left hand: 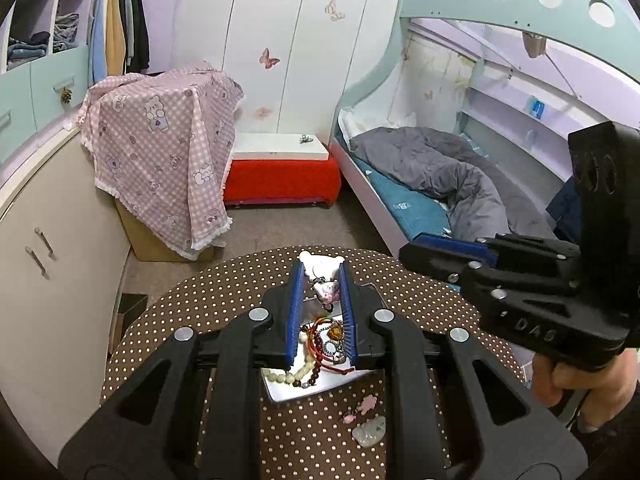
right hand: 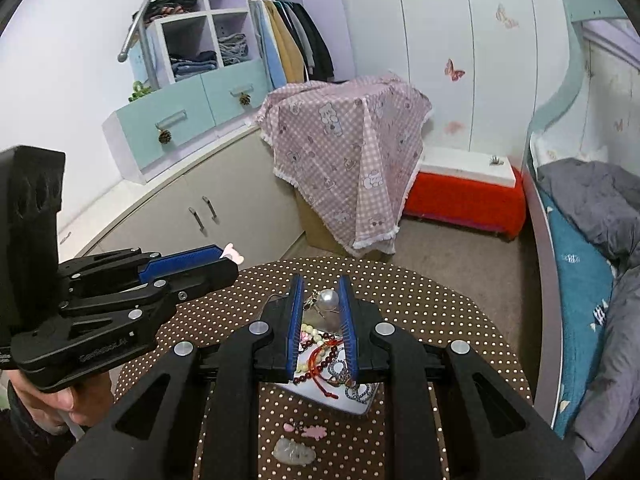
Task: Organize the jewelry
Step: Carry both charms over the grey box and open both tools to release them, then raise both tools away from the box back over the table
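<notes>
A: Item one — the jewelry heap (right hand: 326, 356). Where does it lie?

B: On a white tray (right hand: 360, 402) at the middle of a round table in a brown polka-dot cloth (right hand: 440, 312). Contents: a dark-bead bracelet (right hand: 310, 374), a pale-bead strand (left hand: 280, 377), red cord (right hand: 324, 390), a rhinestone chain (right hand: 358, 392), all tangled together. At the tray's far end, a large pearl ornament (right hand: 329, 299).

A: Anything off the tray?

B: Two pieces on the cloth just in front of it: a pink flower piece (right hand: 312, 433) and a pale carved pendant (right hand: 294, 454).

A: Grippers?

B: The left gripper (left hand: 322, 276) holds a white figurine charm (left hand: 322, 276) between its blue pads (left hand: 295, 312), lifted above the far end of the tray; the pink-eared tip pokes past the fingers in the right view. The right gripper (right hand: 320, 312) hangs over the heap, jaws parted, nothing gripped; the pearl shows in the gap but untouched as far as I can tell.

A: Step in hand?

B: By my reading, sorting is early — one piece lifted out, the rest unsorted. No destination box is visible.

A: Next move?

B: Probably setting the charm apart, then the right picking one strand. It calls for a low, narrow pinch on a single loop, since the cords interlock and may drag neighbours along.

A: Surroundings?

B: Bunk bed (left hand: 440, 184), red bench (left hand: 280, 180), pink checked cover (left hand: 160, 152).
</notes>
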`<control>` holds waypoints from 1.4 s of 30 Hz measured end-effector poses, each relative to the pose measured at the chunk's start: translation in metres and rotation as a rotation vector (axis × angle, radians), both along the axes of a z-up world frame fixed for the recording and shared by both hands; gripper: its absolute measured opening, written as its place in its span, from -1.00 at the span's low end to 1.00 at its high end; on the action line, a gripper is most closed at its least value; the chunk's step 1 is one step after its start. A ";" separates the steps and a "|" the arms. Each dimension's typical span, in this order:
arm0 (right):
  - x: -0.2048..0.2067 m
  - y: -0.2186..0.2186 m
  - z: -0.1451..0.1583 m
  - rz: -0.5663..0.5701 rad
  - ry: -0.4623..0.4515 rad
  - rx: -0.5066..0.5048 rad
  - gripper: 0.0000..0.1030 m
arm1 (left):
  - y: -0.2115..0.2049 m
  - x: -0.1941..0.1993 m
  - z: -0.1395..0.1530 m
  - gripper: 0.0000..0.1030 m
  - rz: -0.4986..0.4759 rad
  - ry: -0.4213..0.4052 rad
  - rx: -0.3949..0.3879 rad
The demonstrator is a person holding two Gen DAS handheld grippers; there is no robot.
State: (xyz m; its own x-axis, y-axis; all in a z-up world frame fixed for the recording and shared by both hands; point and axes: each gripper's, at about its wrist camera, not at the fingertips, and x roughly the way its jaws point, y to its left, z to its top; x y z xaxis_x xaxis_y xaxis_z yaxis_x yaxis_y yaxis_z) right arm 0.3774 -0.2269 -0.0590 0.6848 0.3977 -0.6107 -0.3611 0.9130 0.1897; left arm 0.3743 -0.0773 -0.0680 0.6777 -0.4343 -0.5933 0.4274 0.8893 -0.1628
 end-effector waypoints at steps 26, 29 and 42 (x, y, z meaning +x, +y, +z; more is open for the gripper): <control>-0.031 -0.036 0.030 -0.180 -0.099 0.096 0.84 | 0.027 -0.053 0.036 0.79 0.157 -0.181 0.048; -0.038 -0.037 0.031 -0.181 -0.108 0.098 0.84 | 0.028 -0.059 0.035 0.80 0.160 -0.189 0.048; -0.076 -0.049 0.014 -0.204 -0.099 0.107 0.84 | 0.027 -0.090 0.004 0.80 0.164 -0.150 0.063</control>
